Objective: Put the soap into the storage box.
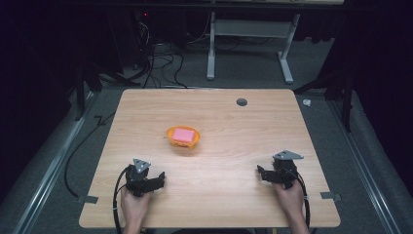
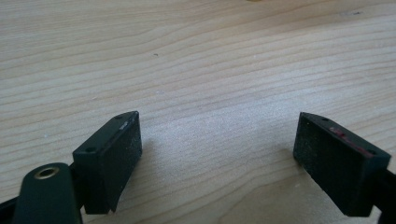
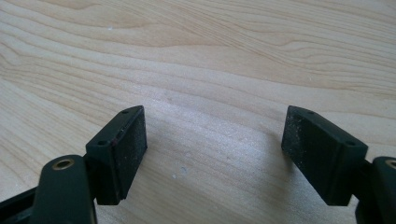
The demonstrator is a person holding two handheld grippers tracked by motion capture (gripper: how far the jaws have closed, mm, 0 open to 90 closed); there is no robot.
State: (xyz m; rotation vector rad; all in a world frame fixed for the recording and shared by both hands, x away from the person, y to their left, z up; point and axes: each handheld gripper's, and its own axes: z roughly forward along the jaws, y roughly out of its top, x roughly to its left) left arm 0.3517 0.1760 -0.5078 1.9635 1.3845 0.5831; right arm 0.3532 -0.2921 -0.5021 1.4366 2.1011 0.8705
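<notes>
My left gripper (image 1: 159, 178) and right gripper (image 1: 261, 173) rest low over the table (image 1: 234, 141). Both sets of fingers (image 2: 109, 158) are spread apart, gripping nothing. An orange bowl (image 1: 183, 138) sits ahead.

left gripper (image 1: 158, 181), lower left of high view: black body w/ grey three-cornered plate on top, black cable looping off its left side down to bottom edge. right gripper (image 1: 263, 174), lower right: same black build, grey plate on top, black cable trailing down its right side. both forearms bare, no sleeves seen. in left gripper view (image 2: 218, 156): two black blocky jaws w/ rough dark pads, small screw holes on top edges, brass-coloured rivet at lower left, reddish mark on right jaw. right gripper view (image 3: 215, 147): same jaws, brass rivets at lower left & lower right.
</notes>
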